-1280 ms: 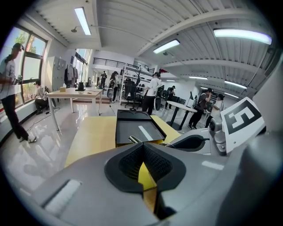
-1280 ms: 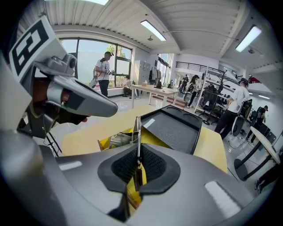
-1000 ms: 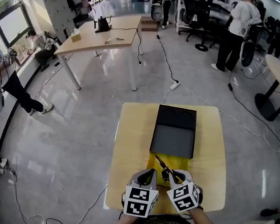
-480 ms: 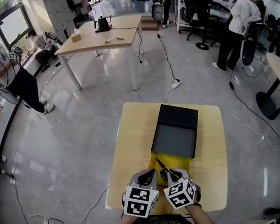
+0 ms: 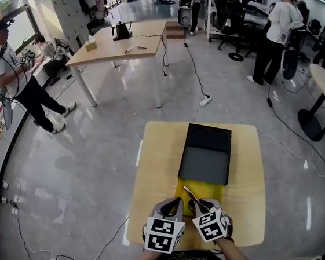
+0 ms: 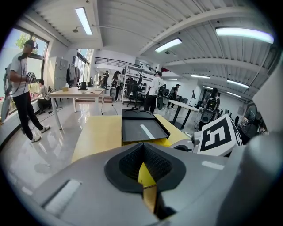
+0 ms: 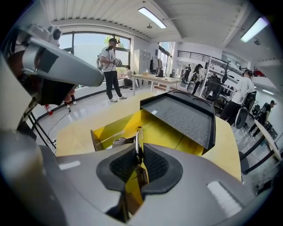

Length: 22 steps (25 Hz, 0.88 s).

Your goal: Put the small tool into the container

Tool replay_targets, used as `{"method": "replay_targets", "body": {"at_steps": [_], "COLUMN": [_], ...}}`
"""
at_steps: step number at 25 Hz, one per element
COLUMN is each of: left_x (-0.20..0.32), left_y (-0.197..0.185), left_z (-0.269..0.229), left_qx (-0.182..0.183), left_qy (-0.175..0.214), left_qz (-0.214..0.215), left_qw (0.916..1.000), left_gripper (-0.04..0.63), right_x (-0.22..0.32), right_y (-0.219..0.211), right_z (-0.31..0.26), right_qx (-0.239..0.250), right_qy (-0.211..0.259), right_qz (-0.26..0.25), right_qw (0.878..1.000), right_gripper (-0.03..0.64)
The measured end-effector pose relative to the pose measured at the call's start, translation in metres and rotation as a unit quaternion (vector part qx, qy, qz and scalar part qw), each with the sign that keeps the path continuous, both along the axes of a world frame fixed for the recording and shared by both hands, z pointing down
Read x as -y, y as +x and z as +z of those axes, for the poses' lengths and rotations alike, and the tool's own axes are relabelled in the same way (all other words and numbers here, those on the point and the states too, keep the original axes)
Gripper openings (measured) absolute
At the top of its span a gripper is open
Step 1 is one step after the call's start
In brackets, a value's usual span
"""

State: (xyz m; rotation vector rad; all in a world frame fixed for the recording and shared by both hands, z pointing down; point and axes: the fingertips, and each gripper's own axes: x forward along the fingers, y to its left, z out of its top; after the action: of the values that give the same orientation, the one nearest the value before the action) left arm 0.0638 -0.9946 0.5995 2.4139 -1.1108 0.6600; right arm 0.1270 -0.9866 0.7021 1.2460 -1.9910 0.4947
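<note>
**Tool pinched in my right tongs, over the near edge of the box**

Head view: my right tongs [image 5: 199, 203] are closed on the thin metal tool [image 5: 188, 192]. The tool sticks out past the tips and points up and away from me, over the near part of the yellow open box [image 5: 211, 188]. My left tongs [image 5: 170, 204] sit just beside the right ones, at the box's near left corner. A flat black lid [image 5: 205, 153] lies across the far end of the box, on the pale wooden table [image 5: 155, 168].

Left gripper view: my left tongs [image 6: 142, 149] have their ribbed pads pressed together with nothing between them. Only yellow shows through the slit below. The black lid [image 6: 141, 130] lies ahead.

Right gripper view: the pads of my right tongs [image 7: 139, 152] clamp the tool [image 7: 138, 137] edge-on. Its tip stands above the box's yellow floor [image 7: 154, 128], not touching it as far as I can tell.
</note>
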Motion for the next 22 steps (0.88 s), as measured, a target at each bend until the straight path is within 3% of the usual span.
{"method": "replay_targets", "body": {"at_steps": [12,22], "left_x": [-0.049,-0.083], "left_y": [-0.034,-0.052], "left_z": [0.011,-0.015], "left_qx": [-0.003,-0.011], "left_qy": [0.006,0.008], "left_qz": [0.005,0.018], "left_qw": [1.0000,0.9997], "left_gripper": [0.017,0.017], "right_x": [-0.060,-0.093], "right_y": [-0.036,-0.062], "right_z": [0.007,-0.035], "right_qx": [0.027,0.061], "right_qy": [-0.005,0.018], "right_qz": [0.011,0.039], "right_qw": [1.000,0.997], "right_gripper": [0.058,0.055]}}
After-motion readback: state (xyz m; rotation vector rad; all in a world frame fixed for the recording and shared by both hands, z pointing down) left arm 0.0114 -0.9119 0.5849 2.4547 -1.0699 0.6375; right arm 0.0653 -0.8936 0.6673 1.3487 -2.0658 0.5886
